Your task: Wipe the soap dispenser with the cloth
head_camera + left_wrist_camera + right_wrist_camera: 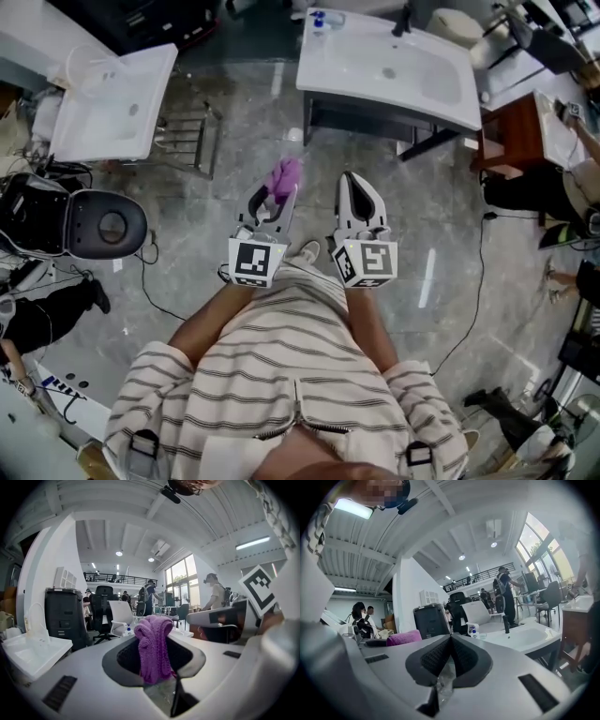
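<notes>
Left gripper (274, 195) is clamped on the purple cloth (285, 174), which sticks up in a bunch out of its jaws. The right gripper (353, 180) just beside it is pinched all the way together with nothing in it. Both are held out over the grey floor (234, 122), and the soap dispenser (474, 631) sits well apart from them on the far corner of the white sink (441, 94).

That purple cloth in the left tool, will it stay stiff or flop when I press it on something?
Probably floppy: the purple cloth stands bunched in soft folds where the left tool pinches it. Its fuzzy knit looks light and grippy, not slippery. Pressed on a surface, it would likely squash and spread.
</notes>
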### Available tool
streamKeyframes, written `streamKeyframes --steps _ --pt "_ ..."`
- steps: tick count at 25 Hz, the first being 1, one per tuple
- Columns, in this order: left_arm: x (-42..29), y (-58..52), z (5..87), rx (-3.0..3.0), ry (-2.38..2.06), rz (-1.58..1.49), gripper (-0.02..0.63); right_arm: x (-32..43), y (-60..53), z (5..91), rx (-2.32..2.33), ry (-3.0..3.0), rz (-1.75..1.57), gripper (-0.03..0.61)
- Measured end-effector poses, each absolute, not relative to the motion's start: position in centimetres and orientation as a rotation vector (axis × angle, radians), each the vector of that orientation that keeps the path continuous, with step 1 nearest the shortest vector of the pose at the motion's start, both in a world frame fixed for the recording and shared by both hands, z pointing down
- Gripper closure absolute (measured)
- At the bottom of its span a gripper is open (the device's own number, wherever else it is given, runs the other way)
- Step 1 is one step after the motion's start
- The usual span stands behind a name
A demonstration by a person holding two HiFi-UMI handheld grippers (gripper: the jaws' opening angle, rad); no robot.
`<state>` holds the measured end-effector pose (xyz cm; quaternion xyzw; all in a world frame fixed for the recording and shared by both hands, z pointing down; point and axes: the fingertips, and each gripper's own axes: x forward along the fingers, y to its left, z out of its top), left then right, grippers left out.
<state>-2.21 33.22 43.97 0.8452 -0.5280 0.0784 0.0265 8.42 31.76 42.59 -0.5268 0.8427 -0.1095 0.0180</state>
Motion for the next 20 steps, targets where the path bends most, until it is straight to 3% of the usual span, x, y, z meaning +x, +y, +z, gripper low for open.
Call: streamKeyframes --steps 10,20 --pt "-3.2 23.5 45.6 2.606 -1.617 0.206 0.483 6.4 22.5 44.2 -1.639 2.664 -0.329 0.569" --pt "-5.5 6.4 43.2 2.656 -1.513 0.181 0.482 4.1 5.8 41.6 -1.734 2.626 -0.319 0.569"
